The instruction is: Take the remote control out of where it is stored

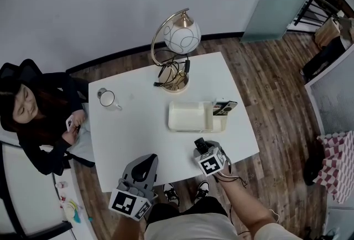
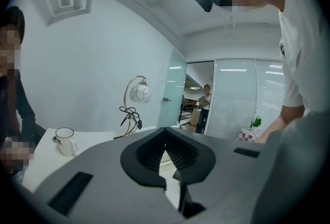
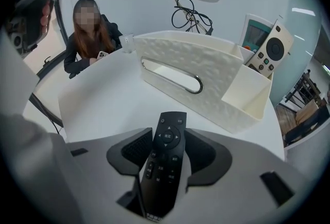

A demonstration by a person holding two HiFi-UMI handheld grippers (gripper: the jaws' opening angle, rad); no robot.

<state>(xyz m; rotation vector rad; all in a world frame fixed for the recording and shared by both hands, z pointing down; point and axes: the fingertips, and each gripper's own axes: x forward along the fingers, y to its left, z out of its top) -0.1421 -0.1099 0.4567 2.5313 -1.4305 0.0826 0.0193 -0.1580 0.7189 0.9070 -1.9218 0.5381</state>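
Ok so the slim black button remote (image 3: 166, 158) is out of storage: the right gripper (image 1: 200, 147) has its jaws clamped on both long sides of it, buttons up. It's tipped down over the near part of the white table (image 1: 133, 128), just in front of the cream plastic organizer tray (image 1: 191, 117) and not touching it. Two more remotes, a white one with a screen (image 3: 256, 32) and a pale one with a dark round pad (image 3: 271, 51), stand upright in the tray's end compartment. The left gripper (image 1: 145, 162) hangs at the table's near edge with its jaw tips together and nothing between them. A gold-arched lamp with a white globe shade (image 1: 181, 34) stands at the far side, and a white mug (image 1: 107, 98) sits left of it.
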